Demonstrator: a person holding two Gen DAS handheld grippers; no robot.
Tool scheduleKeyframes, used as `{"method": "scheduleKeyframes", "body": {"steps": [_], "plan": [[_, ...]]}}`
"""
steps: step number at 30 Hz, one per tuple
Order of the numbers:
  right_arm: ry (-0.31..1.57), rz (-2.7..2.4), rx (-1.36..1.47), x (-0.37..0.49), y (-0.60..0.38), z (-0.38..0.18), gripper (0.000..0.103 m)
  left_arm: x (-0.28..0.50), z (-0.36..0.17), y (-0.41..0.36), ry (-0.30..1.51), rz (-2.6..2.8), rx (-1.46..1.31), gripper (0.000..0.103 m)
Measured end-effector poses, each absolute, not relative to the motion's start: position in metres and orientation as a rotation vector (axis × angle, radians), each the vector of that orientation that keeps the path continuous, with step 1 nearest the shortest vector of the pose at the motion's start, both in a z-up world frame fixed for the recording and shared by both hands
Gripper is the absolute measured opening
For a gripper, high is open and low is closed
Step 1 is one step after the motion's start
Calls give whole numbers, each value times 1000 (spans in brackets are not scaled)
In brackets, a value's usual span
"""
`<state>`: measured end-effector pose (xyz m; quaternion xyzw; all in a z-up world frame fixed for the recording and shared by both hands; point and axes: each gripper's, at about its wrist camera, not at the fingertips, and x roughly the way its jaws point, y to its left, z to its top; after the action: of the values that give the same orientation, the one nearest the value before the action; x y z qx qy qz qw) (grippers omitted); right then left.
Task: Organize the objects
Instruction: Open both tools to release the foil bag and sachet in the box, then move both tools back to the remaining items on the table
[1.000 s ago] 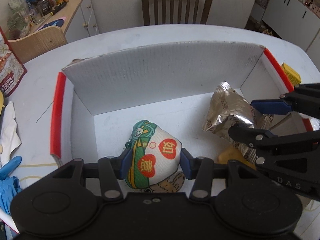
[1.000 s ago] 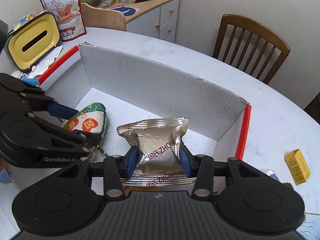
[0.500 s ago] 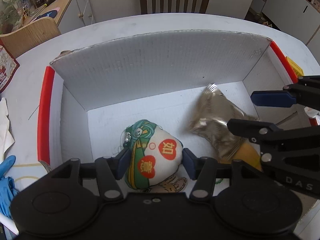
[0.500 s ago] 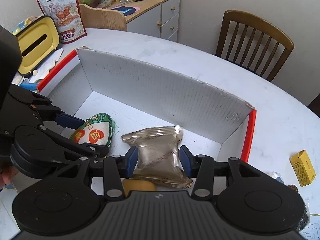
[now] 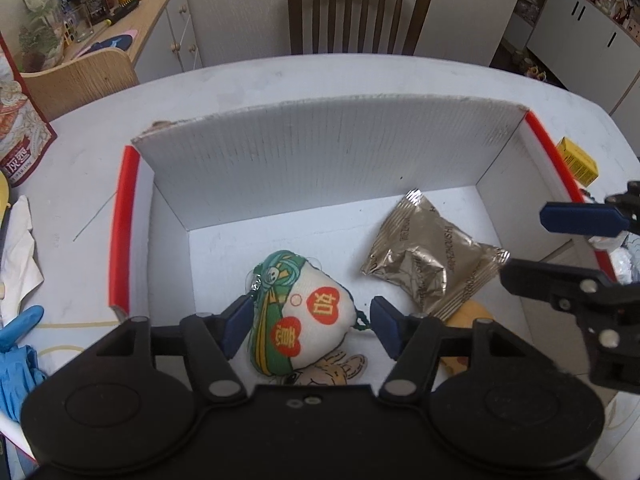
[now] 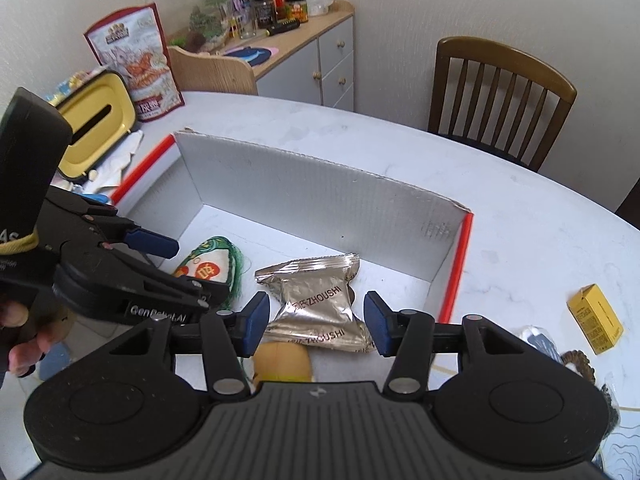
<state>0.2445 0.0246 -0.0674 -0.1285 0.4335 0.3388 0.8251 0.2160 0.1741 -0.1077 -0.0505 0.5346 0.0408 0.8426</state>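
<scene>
A white cardboard box (image 5: 320,160) with red side edges lies open on the table. On its floor rests a white and green plush pouch (image 5: 304,312) with red hearts. My left gripper (image 5: 310,326) is open around the pouch, with a gap showing at its right finger. A silver foil snack packet (image 6: 320,304) lies flat on the box floor, partly over a yellow object (image 6: 284,360). Above the packet, my right gripper (image 6: 316,326) hangs open, its fingers apart from it. The left gripper (image 6: 188,268) shows at the left of the right wrist view, held by a hand.
A small yellow carton (image 6: 596,320) lies on the table right of the box. A yellow tissue holder (image 6: 92,128) and a snack bag (image 6: 136,64) stand at the left. A blue glove (image 5: 16,344) lies near the front left. A wooden chair (image 5: 360,8) stands behind the table.
Both grippers have opened. The foil packet went from the right gripper's grip onto the box floor, and the pouch now rests loose. Both grippers have drawn back and up.
</scene>
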Motion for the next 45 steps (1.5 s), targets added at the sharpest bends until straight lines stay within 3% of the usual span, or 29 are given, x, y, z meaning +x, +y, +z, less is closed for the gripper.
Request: {"method": "scheduleKeyframes", "body": {"steps": [18,28,35,45], "plan": [[809,745,-199,198,-33,-20,61,174,-49,142,977,89,-114,78],[768,760,-155,183,-72,-6,71,155,-29,111,924,81,-108,84],[740,757,-115,171,-116,1,80,142,-16,82,869,60,-118,95],[740,721,-95,157,-183,-10,87,133,-15,33,832,8,-104,102]]}}
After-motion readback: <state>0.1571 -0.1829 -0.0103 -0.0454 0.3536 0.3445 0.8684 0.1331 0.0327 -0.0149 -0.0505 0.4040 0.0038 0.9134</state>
